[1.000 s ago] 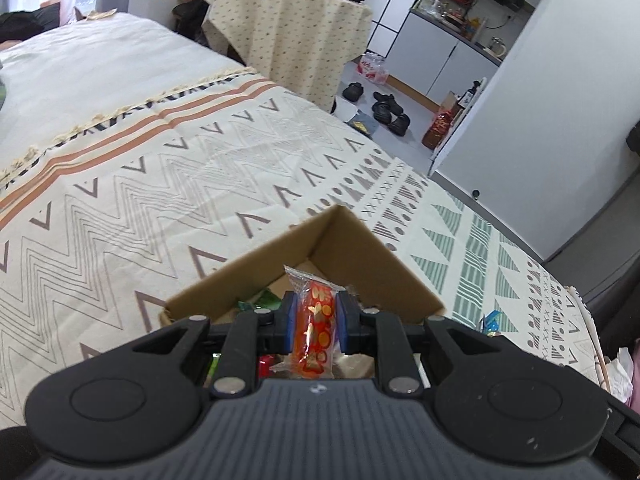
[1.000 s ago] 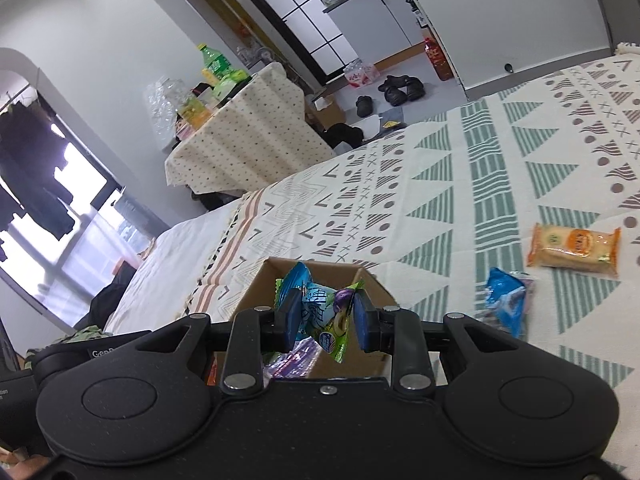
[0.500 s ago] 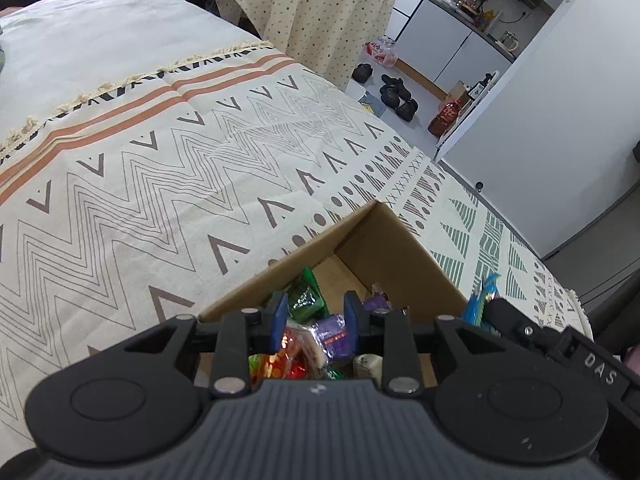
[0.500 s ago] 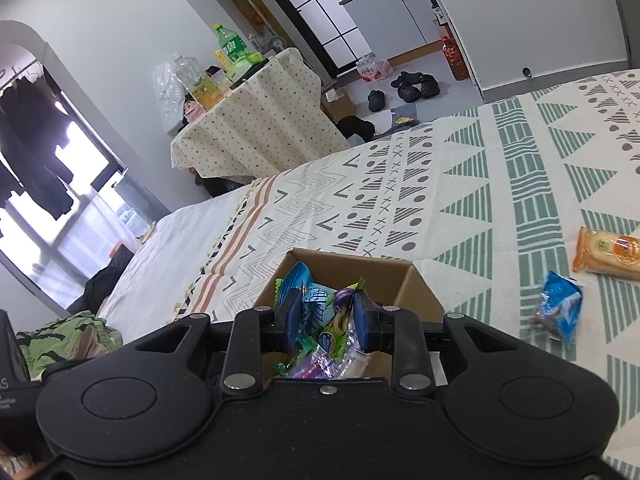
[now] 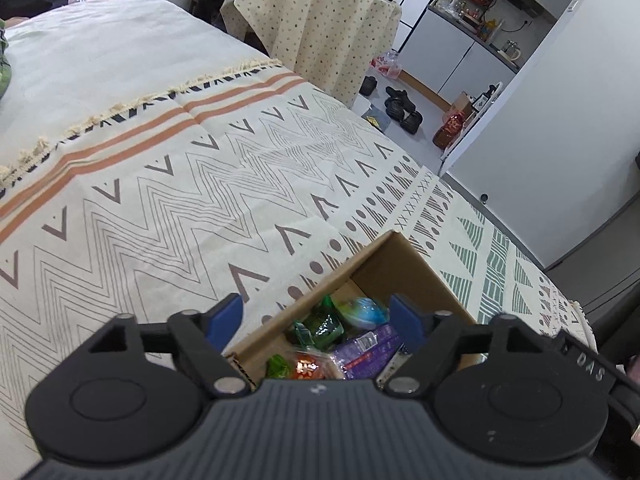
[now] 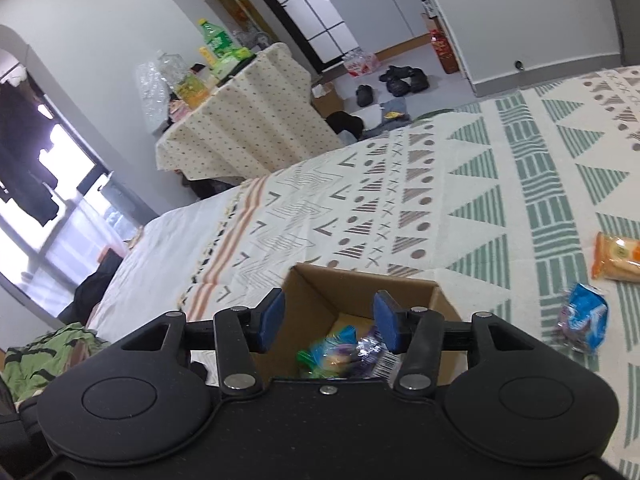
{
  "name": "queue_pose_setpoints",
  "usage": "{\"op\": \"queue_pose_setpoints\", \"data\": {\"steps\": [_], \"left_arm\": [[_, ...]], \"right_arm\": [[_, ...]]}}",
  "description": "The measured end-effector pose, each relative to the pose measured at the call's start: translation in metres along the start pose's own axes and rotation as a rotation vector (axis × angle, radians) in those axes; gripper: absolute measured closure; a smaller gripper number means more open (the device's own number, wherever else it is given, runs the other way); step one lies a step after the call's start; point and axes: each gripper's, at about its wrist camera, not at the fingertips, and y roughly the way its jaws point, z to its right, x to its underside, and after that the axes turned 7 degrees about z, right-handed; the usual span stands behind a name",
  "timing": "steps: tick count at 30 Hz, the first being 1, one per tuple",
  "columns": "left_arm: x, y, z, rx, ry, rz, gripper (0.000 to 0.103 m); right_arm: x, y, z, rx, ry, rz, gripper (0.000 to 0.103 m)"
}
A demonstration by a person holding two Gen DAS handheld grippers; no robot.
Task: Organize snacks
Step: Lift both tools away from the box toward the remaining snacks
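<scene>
Both hand-held grippers — left (image 5: 316,316) and right (image 6: 330,320) — gape wide and empty above the brown cardboard box (image 6: 400,292) of wrapped snacks (image 5: 352,344), while beside it an orange biscuit packet (image 6: 618,258) and blue crinkled packet (image 6: 584,320) await boxing.

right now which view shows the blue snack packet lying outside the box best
The right wrist view. The blue snack packet lies in full sight on the patterned blanket, right of the cardboard box, near an orange packet. The left wrist view does not show it at all.
</scene>
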Motion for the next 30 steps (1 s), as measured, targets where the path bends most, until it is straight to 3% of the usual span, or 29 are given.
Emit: {"op": "queue_pose_setpoints", "data": {"steps": [7,13,19,24,30], "left_arm": [[0.01,-0.011,0.006,-0.003,0.012,0.013,0.015],[0.02,-0.033,0.025,0.024,0.058,0.078,0.007],[0.028,-0.045,0.042,0.02,0.06,0.073,0.007],[0.037,-0.058,0.056,0.037,0.049,0.071,0.007],[0.052,-0.068,0.077,0.056,0.083,0.04,0.007]], "right_arm": [[0.008,-0.023,0.016,0.062,0.018,-0.005,0.053],[0.004,-0.049,0.025,0.085,0.015,0.01,0.042],[-0.001,-0.069,0.034,0.087,0.016,0.023,0.022],[-0.01,-0.089,0.042,0.06,0.017,0.025,0.0],[-0.02,-0.111,0.057,0.056,0.004,0.018,0.0]]}}
